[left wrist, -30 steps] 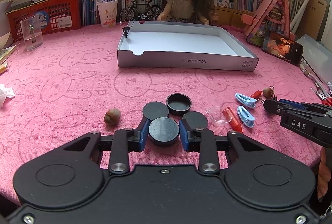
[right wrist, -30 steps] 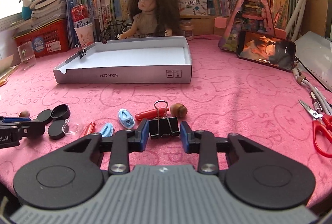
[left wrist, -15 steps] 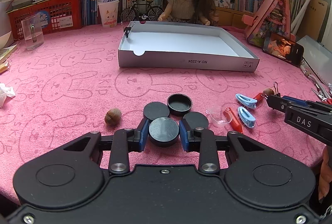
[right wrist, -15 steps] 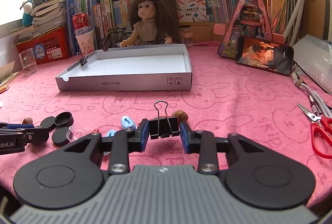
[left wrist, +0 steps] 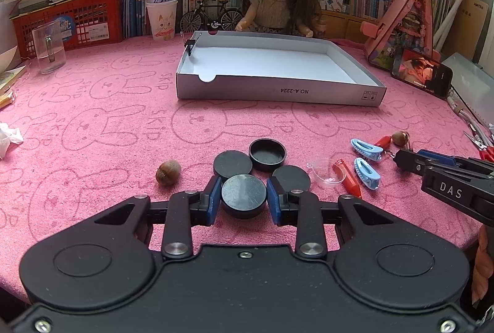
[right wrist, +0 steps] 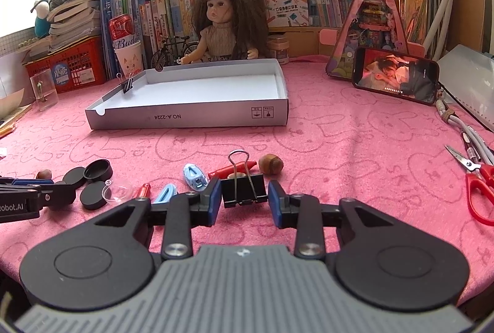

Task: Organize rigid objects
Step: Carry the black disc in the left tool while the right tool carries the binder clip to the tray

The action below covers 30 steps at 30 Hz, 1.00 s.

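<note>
The left gripper was clamped on a black cap, both blue pads pressed to its rim. The right gripper held a binder clip between its pads; the left pad touched the clip body, while a thin gap showed at the right pad, so the firmness of that grip could not be confirmed. Whether either item was clear of the pink cloth could not be determined. Just beyond the held cap lay two flat black caps and one upturned cap, with a nut to the left. To the right lay a clear dome, a red crayon, two blue hair clips and a second nut. Farther back sat the white tray, its floor bare, with one small binder clip clipped on its left wall. Judged step: pickup was complete on both sides and transfer to the tray was due. The next move called for lifting each item clear of its neighbours, carrying it forward over the near wall of the tray and releasing it low on the floor, with the two grippers kept well apart.
</note>
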Tool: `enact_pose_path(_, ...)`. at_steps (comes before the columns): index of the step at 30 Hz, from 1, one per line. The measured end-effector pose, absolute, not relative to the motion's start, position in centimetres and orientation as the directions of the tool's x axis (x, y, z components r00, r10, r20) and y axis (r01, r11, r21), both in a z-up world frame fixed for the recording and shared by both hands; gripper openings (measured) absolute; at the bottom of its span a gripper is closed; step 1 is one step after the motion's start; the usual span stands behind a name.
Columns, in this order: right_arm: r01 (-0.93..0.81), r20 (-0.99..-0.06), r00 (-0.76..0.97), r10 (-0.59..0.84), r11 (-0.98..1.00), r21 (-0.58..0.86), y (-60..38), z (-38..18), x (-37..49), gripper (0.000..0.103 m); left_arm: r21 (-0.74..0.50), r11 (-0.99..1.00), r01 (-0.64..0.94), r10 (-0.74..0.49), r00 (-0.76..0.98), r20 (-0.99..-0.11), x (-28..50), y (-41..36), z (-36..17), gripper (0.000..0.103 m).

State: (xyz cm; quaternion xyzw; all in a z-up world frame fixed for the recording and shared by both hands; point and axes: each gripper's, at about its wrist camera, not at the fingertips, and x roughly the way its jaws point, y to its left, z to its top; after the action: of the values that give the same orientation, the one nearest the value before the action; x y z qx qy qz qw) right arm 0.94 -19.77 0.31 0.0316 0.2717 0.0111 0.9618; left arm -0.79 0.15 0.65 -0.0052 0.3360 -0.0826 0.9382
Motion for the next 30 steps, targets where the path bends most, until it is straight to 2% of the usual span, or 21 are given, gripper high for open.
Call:
enact_pose_path(9,-0.002,-0.514,0.857,0.043,0.997,0.08,-19.74,0.35,0.9,0.042,-0.066,0.986,0.152,-0.159,0.761,-0.63,-0.79,0.15,0.65,0.03)
enact_pose_path(12,0.008,-0.512,0.858,0.038,0.996,0.088,-19.86,0.29,1.04,0.052,-0.066,0.986,0.151,-0.159,0.76,-0.63,-0.79,0.16,0.65,0.03)
enact_pose_path(17,0.013,-0.519,0.853,0.048,0.994,0.113,-20.12,0.11,1.39,0.053,-0.065,0.986,0.151,-0.158,0.761,-0.629,-0.79,0.16,0.64,0.03)
enact_pose_path(18,0.011,-0.522,0.852,0.048,0.994,0.109,-20.05,0.07,1.41,0.049,-0.066,0.986,0.151,-0.158,0.76,-0.63,-0.78,0.15,0.64,0.03)
enact_pose_path(19,0.009,-0.522,0.852,0.048,0.994,0.107,-19.98,0.05,1.39,0.04,-0.066,0.986,0.151,-0.159,0.76,-0.63,-0.79,0.15,0.65,0.03)
enact_pose_path(30,-0.011,-0.49,0.871,0.047,0.997,0.077,-19.41,0.79,0.9,0.037,-0.067,0.986,0.151,-0.159,0.763,-0.626,-0.74,0.3,0.71,0.03)
